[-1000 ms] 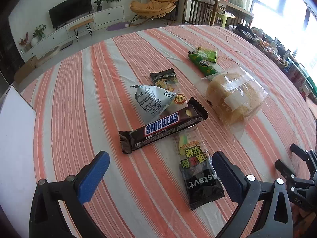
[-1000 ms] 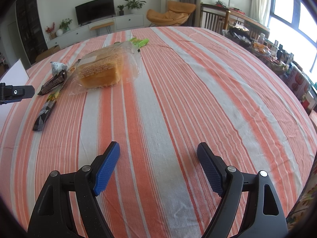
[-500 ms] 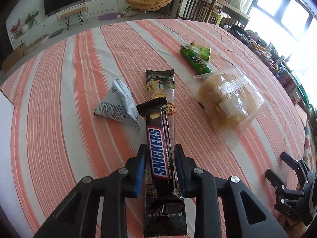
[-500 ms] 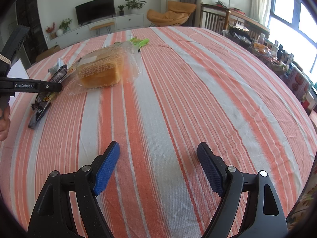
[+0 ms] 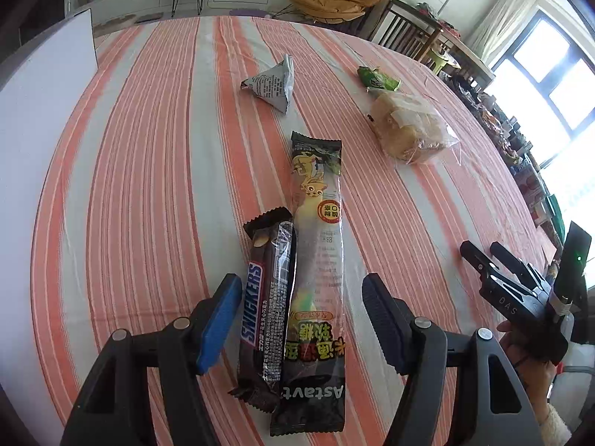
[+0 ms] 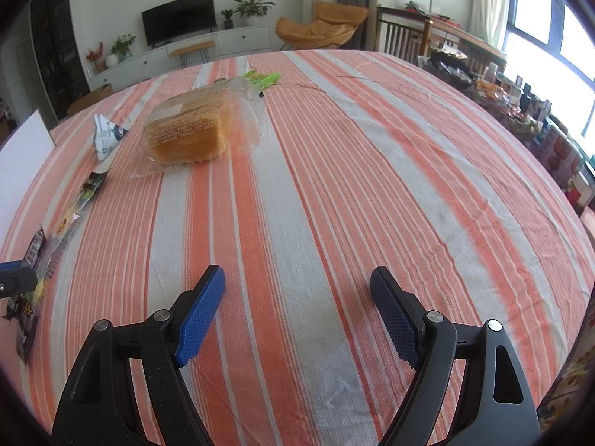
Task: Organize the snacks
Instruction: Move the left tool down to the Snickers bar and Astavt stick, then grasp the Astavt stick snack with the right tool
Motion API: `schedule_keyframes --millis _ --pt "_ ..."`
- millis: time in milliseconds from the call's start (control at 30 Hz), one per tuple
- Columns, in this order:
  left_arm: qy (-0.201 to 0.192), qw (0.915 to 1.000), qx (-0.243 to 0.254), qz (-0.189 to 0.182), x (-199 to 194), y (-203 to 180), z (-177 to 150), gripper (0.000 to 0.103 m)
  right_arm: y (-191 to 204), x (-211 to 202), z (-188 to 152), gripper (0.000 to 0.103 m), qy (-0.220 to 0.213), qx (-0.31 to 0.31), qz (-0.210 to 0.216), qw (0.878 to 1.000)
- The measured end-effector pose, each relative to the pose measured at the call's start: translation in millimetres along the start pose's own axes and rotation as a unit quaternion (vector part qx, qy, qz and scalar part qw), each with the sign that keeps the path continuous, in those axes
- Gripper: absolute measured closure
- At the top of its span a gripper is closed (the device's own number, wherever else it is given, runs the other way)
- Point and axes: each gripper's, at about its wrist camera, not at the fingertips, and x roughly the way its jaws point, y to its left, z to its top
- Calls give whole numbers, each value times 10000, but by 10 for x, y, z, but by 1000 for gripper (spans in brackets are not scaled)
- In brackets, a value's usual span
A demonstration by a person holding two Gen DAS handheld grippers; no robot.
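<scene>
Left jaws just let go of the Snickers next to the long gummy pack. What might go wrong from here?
1. The Snickers bar leans on edge against the gummy pack, both between the opening left gripper; pulling back may snag and skew them.
2. Reclosing could pinch both packs together.
3. The triangular packet, bread bag and green packets lie scattered farther off; the right gripper is open over bare cloth.

Ahead of my jaws: white wall, wall-mounted television (image 6: 178, 18), low white cabinet (image 6: 208, 46), potted plants (image 6: 253, 8). Orange lounge chair (image 6: 321, 28) further right. Bright windows (image 6: 546, 18) far right.
</scene>
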Motion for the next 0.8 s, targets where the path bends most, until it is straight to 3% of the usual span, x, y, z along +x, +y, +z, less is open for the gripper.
schedule_keyframes --millis 133,200,267,467,533,600,633,667,733,800 --pt "-38 9998 -187 13 4 104 4 37 1 0 0 20 0 3 -1 10000" --pt "-168 9994 -268 115 -38 165 -33 50 2 0 -2 20 0 3 -2 10000" --pt "-227 9989 -249 336 -57 211 -69 82 1 1 -1 20 0 3 -1 10000" --pt "-645 9870 102 1466 -182 232 -145 82 1 0 -1 20 0 4 -1 10000" --pt "-652 9841 125 1649 -155 274 -145 81 0 0 0 20 0 3 -1 10000" --pt "-604 9842 91 1663 -98 325 -162 77 1 1 0 20 1 3 -1 10000" --pt "-715 9831 144 1678 -108 322 -177 69 1 0 0 20 0 3 -1 10000" --pt "-685 9818 164 1764 -86 321 -182 47 1 0 0 20 1 3 -1 10000" --pt "-745 9798 190 1845 -62 337 -203 32 2 0 -1 20 2 3 -1 10000" --pt "-865 9773 191 1922 -67 366 -227 25 3 1 -2 20 0 4 -2 10000"
